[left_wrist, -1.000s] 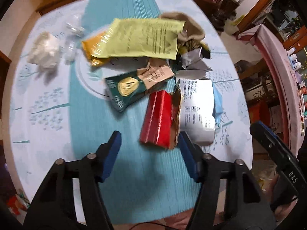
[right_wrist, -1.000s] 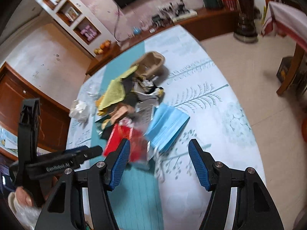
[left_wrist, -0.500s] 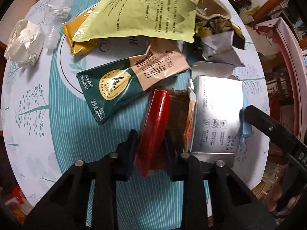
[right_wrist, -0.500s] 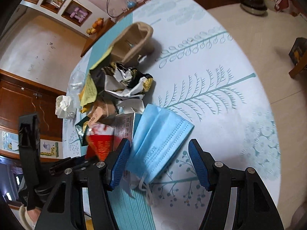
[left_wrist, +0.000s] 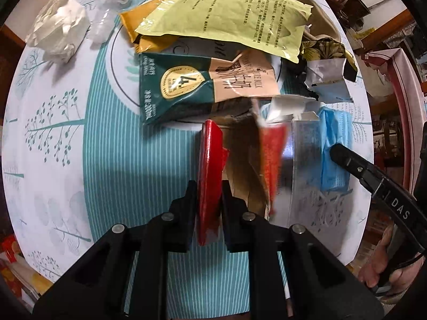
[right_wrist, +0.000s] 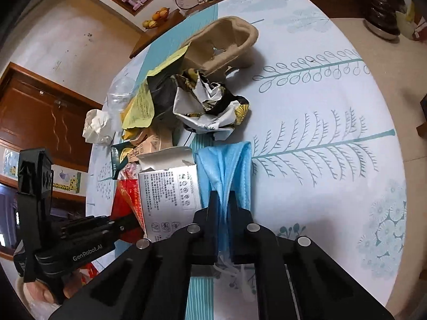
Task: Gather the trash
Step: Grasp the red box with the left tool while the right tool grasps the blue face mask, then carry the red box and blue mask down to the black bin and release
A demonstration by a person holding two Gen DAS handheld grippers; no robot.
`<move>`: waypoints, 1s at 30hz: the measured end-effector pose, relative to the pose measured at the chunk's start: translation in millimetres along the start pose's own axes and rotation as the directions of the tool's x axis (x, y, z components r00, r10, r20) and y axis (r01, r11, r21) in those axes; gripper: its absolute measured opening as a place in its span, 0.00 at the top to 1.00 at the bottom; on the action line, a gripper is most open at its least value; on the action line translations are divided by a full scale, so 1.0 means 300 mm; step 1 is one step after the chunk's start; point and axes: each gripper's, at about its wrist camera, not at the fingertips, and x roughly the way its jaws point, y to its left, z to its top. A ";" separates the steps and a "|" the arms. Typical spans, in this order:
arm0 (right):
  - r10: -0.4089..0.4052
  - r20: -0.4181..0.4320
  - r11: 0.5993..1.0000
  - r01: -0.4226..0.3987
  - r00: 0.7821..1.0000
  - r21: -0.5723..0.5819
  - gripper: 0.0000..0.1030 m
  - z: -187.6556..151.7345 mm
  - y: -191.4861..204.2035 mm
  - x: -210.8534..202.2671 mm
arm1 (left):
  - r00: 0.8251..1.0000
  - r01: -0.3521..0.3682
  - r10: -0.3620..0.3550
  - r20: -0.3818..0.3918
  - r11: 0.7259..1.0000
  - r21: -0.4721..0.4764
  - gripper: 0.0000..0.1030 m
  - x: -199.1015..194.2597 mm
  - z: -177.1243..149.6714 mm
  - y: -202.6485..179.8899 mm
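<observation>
Your left gripper is clamped on the near edge of the red wrapper, which stands on its side between the two fingers with its torn brown inside folded open to the right. Your right gripper is pinched tight on the blue face mask, whose pleats bunch up between the fingers.

Take the silver box as your landmark. The red wrapper lies just to its left, touching it, and the face mask lies just to its right, also touching. Beyond the box, farther from you, sits the green and tan milk pouch, and past that the yellow-green bag overlaps an orange packet. The crumpled black and white wrapper lies beyond the box toward the right, with the brown paper tray behind it. Far off to the left of the box, a white tissue wad and a clear plastic cup rest on the tablecloth, well apart from the pile. Your hand shows at the lower right of the left view, on the right gripper's handle.
</observation>
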 end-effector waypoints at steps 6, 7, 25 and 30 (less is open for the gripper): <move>0.000 0.074 0.999 0.003 0.997 -0.034 0.96 -0.029 0.028 -0.101 | 0.999 0.014 -0.014 0.040 1.000 0.002 0.88 -0.068 -0.040 0.008; 0.001 0.089 0.999 0.003 0.996 -0.042 0.96 -0.034 0.040 -0.124 | 0.999 0.016 -0.016 0.048 1.000 0.005 0.88 -0.086 -0.052 0.012; -0.018 0.309 0.999 0.032 0.951 -0.040 0.96 -0.397 0.250 -0.481 | 0.972 0.073 -0.107 0.211 0.984 0.160 0.88 -0.467 -0.294 0.100; -0.033 0.357 0.999 0.042 0.933 -0.018 0.96 -0.602 0.343 -0.519 | 0.955 0.069 -0.129 0.268 0.973 0.222 0.88 -0.550 -0.459 0.154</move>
